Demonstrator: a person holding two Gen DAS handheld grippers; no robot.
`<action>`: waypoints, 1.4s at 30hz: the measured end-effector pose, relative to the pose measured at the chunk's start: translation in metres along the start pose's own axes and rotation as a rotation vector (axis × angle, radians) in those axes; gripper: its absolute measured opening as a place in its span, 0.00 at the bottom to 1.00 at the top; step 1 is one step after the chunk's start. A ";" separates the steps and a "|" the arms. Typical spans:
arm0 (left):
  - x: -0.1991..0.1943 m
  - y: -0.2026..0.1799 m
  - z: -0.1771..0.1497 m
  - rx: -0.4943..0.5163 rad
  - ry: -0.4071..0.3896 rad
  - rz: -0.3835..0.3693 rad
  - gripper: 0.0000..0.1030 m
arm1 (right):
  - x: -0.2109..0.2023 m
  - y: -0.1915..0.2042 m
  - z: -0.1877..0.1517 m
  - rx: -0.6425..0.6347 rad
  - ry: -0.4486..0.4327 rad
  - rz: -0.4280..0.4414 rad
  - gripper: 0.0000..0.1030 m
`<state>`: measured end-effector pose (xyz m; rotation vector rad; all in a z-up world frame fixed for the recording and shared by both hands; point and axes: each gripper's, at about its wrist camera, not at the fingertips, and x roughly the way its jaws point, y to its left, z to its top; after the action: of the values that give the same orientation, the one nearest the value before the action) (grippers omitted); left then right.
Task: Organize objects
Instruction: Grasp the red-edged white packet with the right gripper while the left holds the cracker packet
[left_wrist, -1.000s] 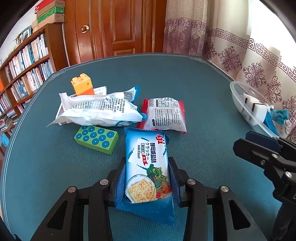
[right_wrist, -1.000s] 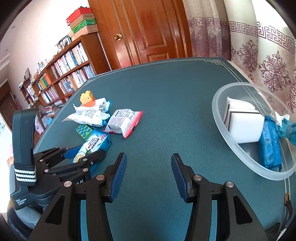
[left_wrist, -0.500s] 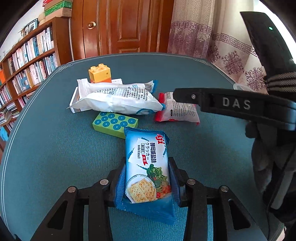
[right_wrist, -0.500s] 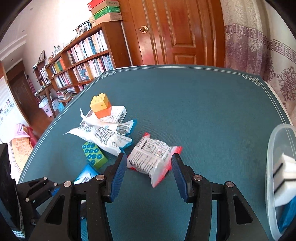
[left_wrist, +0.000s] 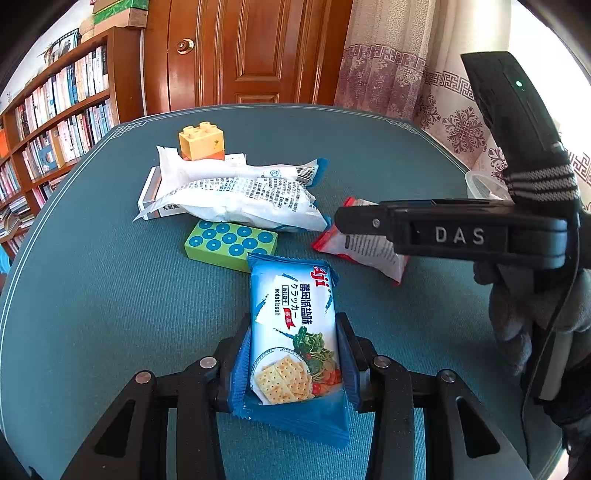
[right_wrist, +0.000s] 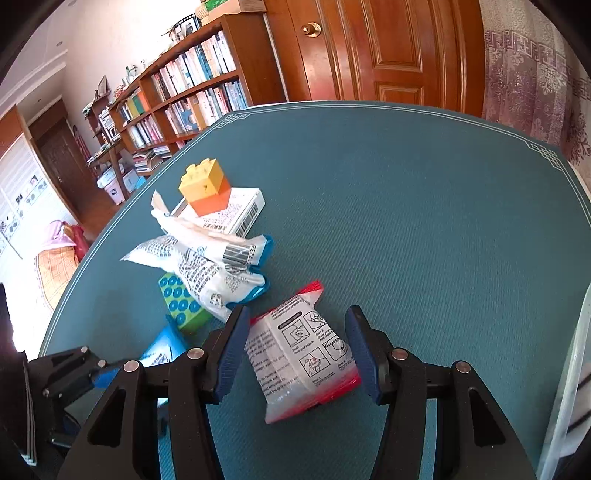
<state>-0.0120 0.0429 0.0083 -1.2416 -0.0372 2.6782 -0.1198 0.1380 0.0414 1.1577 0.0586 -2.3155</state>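
My left gripper is shut on a blue cracker packet and holds it low over the teal table. My right gripper is open, its fingers on either side of a white packet with red edges that lies on the table; this packet also shows in the left wrist view, partly behind the right gripper's body. The left gripper shows at the lower left of the right wrist view.
A large white snack bag, a green dotted block, a white box and a yellow-orange toy brick lie in a cluster on the table. A clear plastic bowl's rim stands at the right.
My right gripper has swung left from the bowl and come down around the red-edged packet. My left gripper keeps hold of the cracker packet and has shifted slightly.
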 end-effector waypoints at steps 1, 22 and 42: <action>0.000 0.000 0.000 0.000 0.000 0.000 0.43 | -0.002 0.000 -0.004 0.002 0.002 0.002 0.54; 0.000 0.000 -0.001 0.005 -0.001 0.005 0.43 | -0.030 0.006 -0.057 -0.003 0.004 -0.068 0.62; 0.000 -0.005 -0.002 0.027 -0.006 -0.004 0.43 | -0.038 0.019 -0.069 0.023 -0.045 -0.176 0.57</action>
<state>-0.0094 0.0482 0.0071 -1.2250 -0.0036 2.6700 -0.0415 0.1580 0.0305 1.1519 0.1226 -2.5008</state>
